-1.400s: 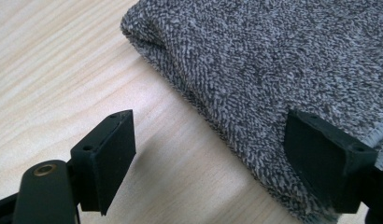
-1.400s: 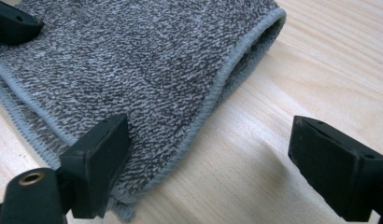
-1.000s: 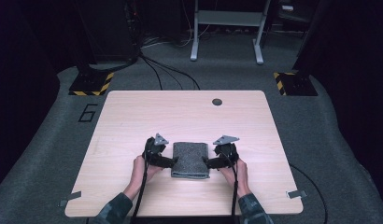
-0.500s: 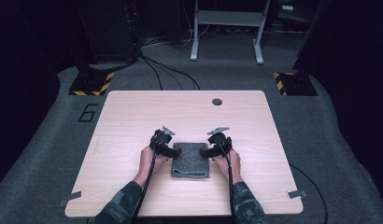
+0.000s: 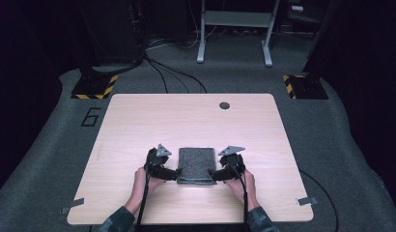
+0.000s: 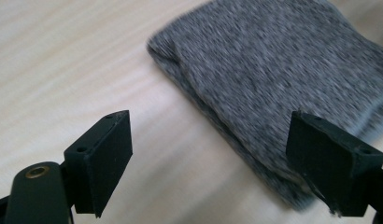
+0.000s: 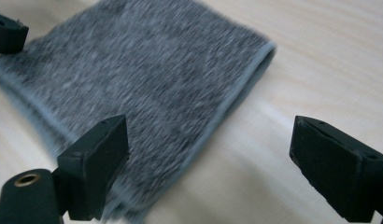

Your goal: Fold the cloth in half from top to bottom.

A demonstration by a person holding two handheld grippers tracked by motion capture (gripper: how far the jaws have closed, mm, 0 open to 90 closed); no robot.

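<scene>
The folded grey cloth [image 5: 195, 166] lies flat on the wooden surface [image 5: 138, 121], in the lower middle of the high view, closer to the bottom edge than to the top one. Two hands come up from the bottom of that frame, each forearm angled slightly inward. The left hand [image 5: 144, 180] carries the left tool [image 5: 176, 174] level with the cloth's lower left corner, its tip turned toward the cloth. The right hand [image 5: 240, 181] carries the right tool [image 5: 211, 175] in a mirrored pose at the lower right corner.

In the left gripper view, the left tool [image 6: 208, 154] stands released, its jaws wide apart; the cloth [image 6: 273, 79] fills the upper right of the frame and its folded edge runs down toward the right-hand jaw, which overlaps the corner. Whether that jaw touches the fabric cannot be told through the blur. In the right gripper view, the right tool [image 7: 208, 158] is likewise released; the cloth [image 7: 143, 79] spreads across the upper left, its hemmed edge passing between the jaws, the left-hand jaw over the fabric and the right-hand one over bare wood.

Around the cloth the surface is open wood on every side, with wide room to the left, right and top of the high view. A small dark round spot [image 5: 224, 105] sits near the surface's top edge, well apart from the cloth.
</scene>
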